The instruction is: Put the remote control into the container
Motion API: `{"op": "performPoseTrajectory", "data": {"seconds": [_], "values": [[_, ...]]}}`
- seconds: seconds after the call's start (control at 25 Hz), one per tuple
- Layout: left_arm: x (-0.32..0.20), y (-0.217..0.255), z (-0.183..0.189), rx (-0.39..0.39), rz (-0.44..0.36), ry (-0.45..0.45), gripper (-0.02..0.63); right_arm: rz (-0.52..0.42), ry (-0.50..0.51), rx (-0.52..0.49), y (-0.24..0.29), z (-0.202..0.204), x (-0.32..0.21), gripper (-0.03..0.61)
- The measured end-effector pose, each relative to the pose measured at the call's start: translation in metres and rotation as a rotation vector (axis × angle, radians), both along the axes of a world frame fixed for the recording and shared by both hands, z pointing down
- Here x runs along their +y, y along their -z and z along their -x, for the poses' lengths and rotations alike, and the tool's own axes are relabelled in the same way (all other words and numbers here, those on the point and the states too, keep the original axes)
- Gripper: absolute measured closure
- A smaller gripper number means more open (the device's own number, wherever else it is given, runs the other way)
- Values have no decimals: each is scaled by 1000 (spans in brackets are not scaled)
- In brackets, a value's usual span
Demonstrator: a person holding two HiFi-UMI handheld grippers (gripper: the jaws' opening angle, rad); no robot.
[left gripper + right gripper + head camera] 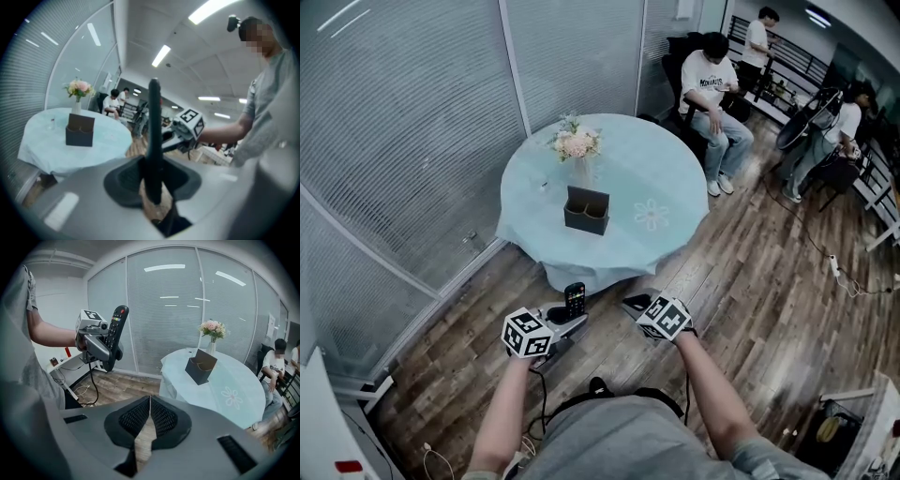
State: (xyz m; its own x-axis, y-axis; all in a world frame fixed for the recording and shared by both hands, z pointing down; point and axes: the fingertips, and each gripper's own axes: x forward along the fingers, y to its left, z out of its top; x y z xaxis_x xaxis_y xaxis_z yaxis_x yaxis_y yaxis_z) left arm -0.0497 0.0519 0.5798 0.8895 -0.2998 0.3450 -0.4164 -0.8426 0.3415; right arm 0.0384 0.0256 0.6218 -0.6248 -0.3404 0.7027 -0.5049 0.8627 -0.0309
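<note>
Head view: you've got one remote control (575,298), one container (586,210) and two grippers. Your left gripper (573,319), lower centre, is clamped on the remote's lower end and holds it upright. Your right gripper (632,303), just right of it, has its jaws pressed together on nothing. The container sits on the table (666,159), well above both, near one flower vase (577,148).

Left gripper view: the remote shows edge-on at centre, buttons hidden.

Right gripper view: pads meet, empty. The remote is upper left, the container right.
</note>
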Motion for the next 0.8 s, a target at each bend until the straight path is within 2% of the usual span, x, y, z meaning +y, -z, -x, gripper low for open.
{"op": "performPoseTrajectory", "data": {"seconds": [0.24, 0.48, 0.8], "values": [[-11, 1, 6, -20, -27, -33, 523, 22, -55, -28, -6, 1, -9, 560], [-18, 3, 9, -27, -36, -53, 523, 16, -66, -24, -5, 4, -13, 560], [-27, -9, 6, -27, -9, -64, 523, 38, -75, -12, -14, 2, -19, 559]]}}
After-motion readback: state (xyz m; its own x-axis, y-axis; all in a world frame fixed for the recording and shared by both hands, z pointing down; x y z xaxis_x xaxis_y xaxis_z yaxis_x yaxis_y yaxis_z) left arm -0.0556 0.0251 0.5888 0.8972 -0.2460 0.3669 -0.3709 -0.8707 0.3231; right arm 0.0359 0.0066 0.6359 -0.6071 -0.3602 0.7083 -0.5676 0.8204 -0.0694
